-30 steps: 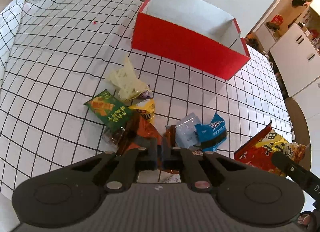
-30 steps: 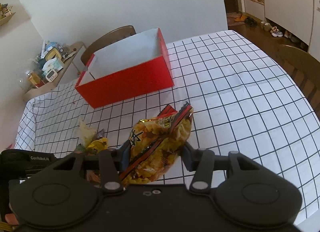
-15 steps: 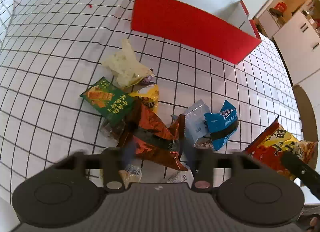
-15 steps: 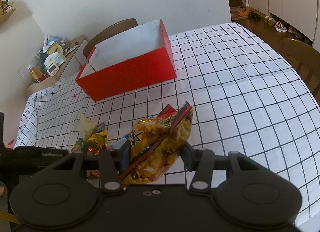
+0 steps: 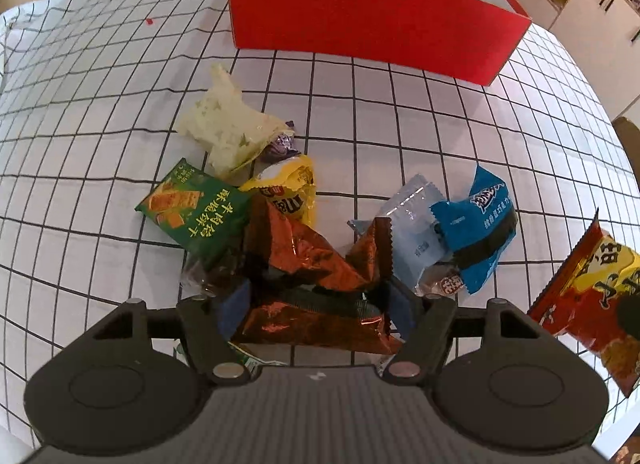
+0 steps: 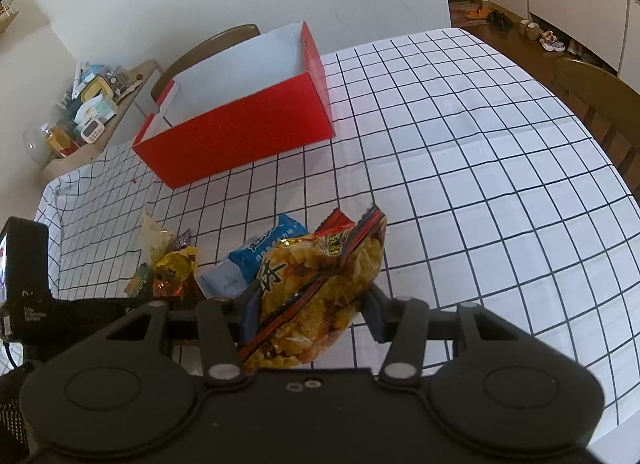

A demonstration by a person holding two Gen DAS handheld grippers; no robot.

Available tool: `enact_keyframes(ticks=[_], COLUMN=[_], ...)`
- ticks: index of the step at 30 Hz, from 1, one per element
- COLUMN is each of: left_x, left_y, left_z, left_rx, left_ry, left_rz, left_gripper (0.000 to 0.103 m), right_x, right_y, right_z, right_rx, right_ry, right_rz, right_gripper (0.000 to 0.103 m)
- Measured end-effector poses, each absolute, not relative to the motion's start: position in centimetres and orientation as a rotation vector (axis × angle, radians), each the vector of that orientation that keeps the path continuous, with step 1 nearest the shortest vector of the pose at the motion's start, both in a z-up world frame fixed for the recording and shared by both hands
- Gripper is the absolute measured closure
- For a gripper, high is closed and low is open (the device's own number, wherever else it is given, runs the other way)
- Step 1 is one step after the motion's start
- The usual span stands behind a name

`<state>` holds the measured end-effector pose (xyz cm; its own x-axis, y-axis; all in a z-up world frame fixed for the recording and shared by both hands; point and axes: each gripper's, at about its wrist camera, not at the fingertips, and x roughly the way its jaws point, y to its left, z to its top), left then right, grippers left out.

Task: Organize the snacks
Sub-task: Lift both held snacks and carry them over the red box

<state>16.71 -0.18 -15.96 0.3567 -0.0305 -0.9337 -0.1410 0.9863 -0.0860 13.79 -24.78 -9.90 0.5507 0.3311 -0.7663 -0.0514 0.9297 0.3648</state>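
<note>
Left wrist view: left gripper points steeply down over the snack pile on the grid-cloth counter. Its fingers have just been opening and now stand wide apart, one on each side of the crinkled copper-orange foil packet. The packet sits between them but I can't see the pads pressing it, so I read this as a pre-grasp. Around it: green cracker packet, yellow candy bag, pale cream pouch, light-blue wrapper and bright-blue wrapper. The red cardboard box stands well beyond the pile, open top.

Right wrist view: right gripper is clamped on the yellow-and-red crinkled chip bag, held above the counter, mouth end up. The box interior that shows looks white and empty; its floor is partly hidden.

Step, as I judge it: second pick, one bag per hand, before the carry to the box.

Next move calls for: left fingers close squarely on the foil packet body, not just the loose crimp, then lift clear without dragging the green packet that touches it. Foil is slippery, so expect some slide.
</note>
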Motion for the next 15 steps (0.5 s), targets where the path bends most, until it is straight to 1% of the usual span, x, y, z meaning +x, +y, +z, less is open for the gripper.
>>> enact_keyframes(ticks=[2, 7, 12, 15], left_x=[16.6, 16.3, 15.8, 15.0], left_y=[0.3, 1.1, 1.4, 1.5], left_z=[-16.0, -15.9, -15.4, -13.9], left_rx=[-0.191, -0.239, -0.248, -0.262], left_ry=[1.204, 1.193, 1.178, 1.153], left_rz=[0.074, 0.084, 0.087, 0.075], left_gripper=[0.034, 0.044, 0.046, 0.046], right_x=[13.8, 13.8, 13.6, 13.5], right_y=[-24.7, -24.6, -24.4, -24.4], right_z=[-10.0, -10.1, -10.0, -9.6], right_rx=[0.313, 0.312, 0.305, 0.302], right_ry=[0.966, 0.971, 0.967, 0.959], right_rz=[0.232, 0.235, 0.241, 0.248], right_gripper=[0.053, 0.053, 0.053, 0.053])
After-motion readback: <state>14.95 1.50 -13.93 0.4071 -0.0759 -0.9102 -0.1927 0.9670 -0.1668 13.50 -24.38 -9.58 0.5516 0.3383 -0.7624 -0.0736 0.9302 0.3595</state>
